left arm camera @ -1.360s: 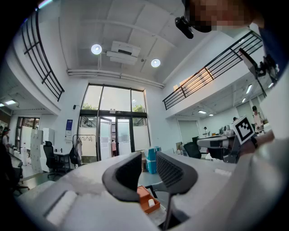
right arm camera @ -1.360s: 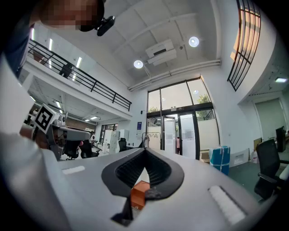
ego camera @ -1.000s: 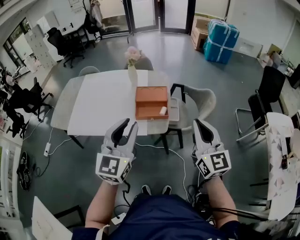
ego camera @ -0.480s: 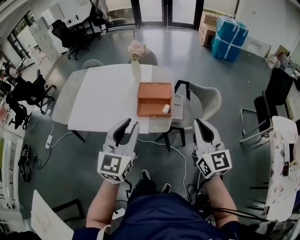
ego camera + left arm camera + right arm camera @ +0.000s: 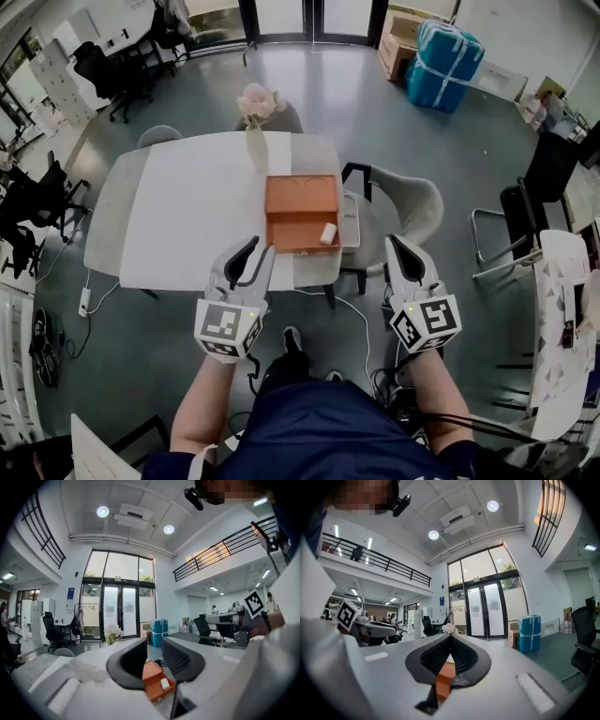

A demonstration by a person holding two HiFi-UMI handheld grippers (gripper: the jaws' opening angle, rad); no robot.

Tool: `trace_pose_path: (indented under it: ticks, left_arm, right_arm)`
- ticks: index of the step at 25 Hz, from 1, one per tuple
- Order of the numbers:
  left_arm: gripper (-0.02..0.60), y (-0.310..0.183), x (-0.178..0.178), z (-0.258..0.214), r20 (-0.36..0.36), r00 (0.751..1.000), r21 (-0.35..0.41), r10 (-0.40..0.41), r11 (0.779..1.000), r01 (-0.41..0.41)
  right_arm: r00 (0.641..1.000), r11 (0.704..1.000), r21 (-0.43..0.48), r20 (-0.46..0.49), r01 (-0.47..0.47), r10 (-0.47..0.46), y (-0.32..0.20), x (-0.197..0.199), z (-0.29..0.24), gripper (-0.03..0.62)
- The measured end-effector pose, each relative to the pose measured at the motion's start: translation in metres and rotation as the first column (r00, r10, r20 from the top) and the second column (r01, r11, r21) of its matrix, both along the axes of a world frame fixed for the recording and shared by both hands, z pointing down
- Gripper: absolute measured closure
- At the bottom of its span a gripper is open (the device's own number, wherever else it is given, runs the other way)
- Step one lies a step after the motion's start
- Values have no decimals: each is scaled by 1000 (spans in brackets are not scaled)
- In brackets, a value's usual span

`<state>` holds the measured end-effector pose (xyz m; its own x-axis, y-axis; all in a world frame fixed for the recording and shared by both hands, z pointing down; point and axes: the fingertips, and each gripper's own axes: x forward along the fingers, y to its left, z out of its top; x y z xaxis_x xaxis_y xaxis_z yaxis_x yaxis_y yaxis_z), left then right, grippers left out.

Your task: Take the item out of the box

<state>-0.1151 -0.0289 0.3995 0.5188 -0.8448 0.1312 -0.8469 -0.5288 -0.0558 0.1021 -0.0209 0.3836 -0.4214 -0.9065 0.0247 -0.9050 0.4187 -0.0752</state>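
Note:
An orange box (image 5: 300, 214) lies with its lid flung back at the near right edge of a white table (image 5: 187, 216). A small white item (image 5: 327, 233) rests in the box's near half, at its right end. My left gripper (image 5: 262, 248) hovers just in front of the table edge, short of the box, jaws open and empty. My right gripper (image 5: 393, 242) is to the right of the table over the floor, shut on nothing. The left gripper view shows the box (image 5: 154, 679) and the item (image 5: 165, 684) between the open left gripper (image 5: 154, 651) jaws. A slice of the box (image 5: 444, 679) shows under the shut right gripper (image 5: 451, 638).
A vase of pale flowers (image 5: 253, 117) stands on the table behind the box. A grey chair (image 5: 398, 202) sits right of the table, another chair (image 5: 159, 138) at the far left. Blue wrapped packages (image 5: 442, 61) lie near the doors. Cables trail on the floor under me.
The table and box have drawn slightly nearer and lower in the head view. Both grippers hold the same pose, left open and right shut.

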Motion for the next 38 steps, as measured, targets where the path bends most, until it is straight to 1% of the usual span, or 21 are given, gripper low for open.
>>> trace_pose_path:
  ticks: [3, 7, 16, 21, 24, 29, 33, 35, 37, 38]
  left_arm:
    - [472, -30, -11, 14, -8, 1000, -34, 15, 999, -15]
    - [472, -60, -15, 28, -11, 999, -65, 48, 997, -49]
    - [472, -100, -14, 54, -6, 991, -105, 137, 985, -137]
    - [472, -123, -6, 67, -9, 988, -107, 153, 982, -153]
    - [472, -135, 5, 79, -8, 986, -138, 167, 976, -166]
    - [472, -155, 32, 107, 29, 981, -195, 194, 963, -185]
    - [472, -168, 55, 129, 53, 976, -248, 210, 950, -191]
    - [472, -173, 68, 145, 77, 969, -286, 234, 936, -204]
    - [472, -175, 80, 165, 101, 956, -346, 274, 911, -225]
    - [472, -175, 86, 178, 109, 948, -386, 300, 891, -238]
  right_arm:
    - [1000, 1000, -15, -4, -17, 17, -26, -11, 3, 591]
    - [999, 999, -39, -12, -38, 37, -53, -21, 10, 591]
    - [995, 993, -62, -44, -95, 93, -86, -36, 22, 591]
    - [991, 990, -75, -61, -122, 118, -98, -35, 29, 591]
    - [990, 986, -100, -60, -135, 129, -106, -27, 38, 591]
    - [991, 980, -148, -43, -130, 125, -124, -9, 61, 591]
    - [993, 977, -175, -19, -122, 121, -140, 6, 71, 591]
    - [992, 975, -186, -9, -122, 122, -146, 14, 76, 591]
    - [992, 973, -195, -4, -127, 128, -150, 23, 80, 591]
    - [991, 971, -198, -1, -131, 134, -152, 27, 82, 591]
